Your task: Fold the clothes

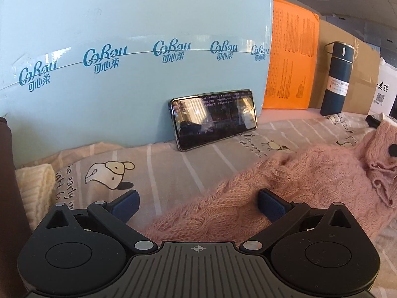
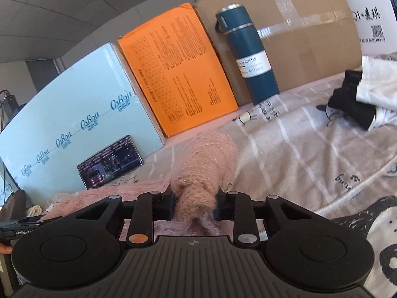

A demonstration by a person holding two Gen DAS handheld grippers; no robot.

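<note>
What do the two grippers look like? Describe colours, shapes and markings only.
The left gripper and right gripper match: matte black bodies, ribbed centre plate with a crosshair mark, two round discs, angled linkage arms with silver rivets, and dark blue textured jaws. No cables or sleeves show.

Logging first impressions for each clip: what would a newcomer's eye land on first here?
The fuzzy pink knit sweater, a bunched part of it pinched in the right gripper and the rest sprawled over the cartoon-print bedsheet under the open left gripper. Behind it, a phone with a lit screen leans on a pale blue Corou box, with a dark blue vacuum bottle standing further right.
</note>
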